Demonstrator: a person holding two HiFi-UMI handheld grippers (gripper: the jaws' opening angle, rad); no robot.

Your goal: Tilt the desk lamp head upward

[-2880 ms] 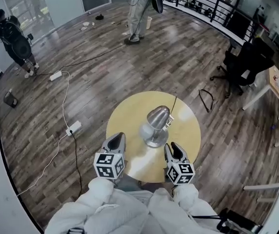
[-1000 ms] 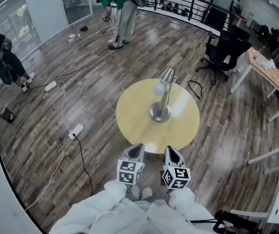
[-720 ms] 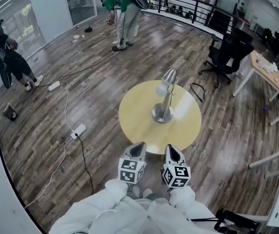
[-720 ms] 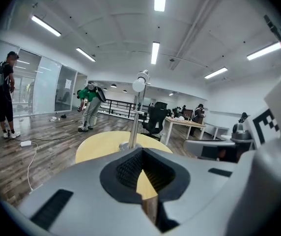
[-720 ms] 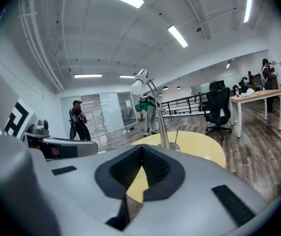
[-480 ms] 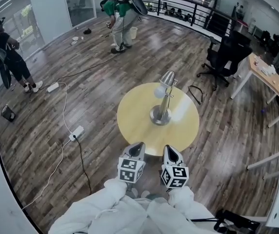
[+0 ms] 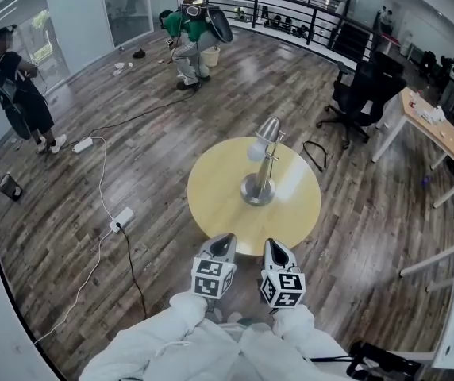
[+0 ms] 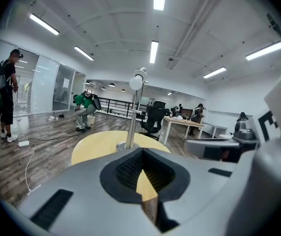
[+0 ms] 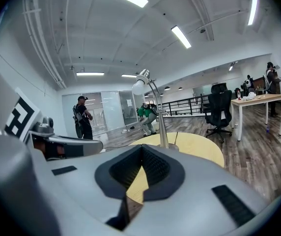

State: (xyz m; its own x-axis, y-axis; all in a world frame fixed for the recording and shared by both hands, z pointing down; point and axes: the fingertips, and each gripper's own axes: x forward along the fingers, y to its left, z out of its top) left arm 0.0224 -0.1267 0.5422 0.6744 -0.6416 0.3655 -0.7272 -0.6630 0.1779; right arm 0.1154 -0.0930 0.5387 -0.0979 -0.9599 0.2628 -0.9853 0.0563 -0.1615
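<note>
From above, the silver desk lamp [image 7: 260, 165] stands mid-way across the round yellow table [image 7: 211, 205], left gripper [image 7: 225, 240] and right gripper [image 7: 271, 245] just off its near edge. Left gripper view: jaws together, empty. Right gripper view: likewise, with the lamp beyond on the table.

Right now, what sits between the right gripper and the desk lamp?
Nothing stands there: only bare yellow tabletop lies between the right gripper and the desk lamp, as the head view shows.

The closed, empty hand-held gripper [image 8: 142, 157] faces the desk lamp [image 8: 133, 111] on a table [image 8: 92, 149].
</note>
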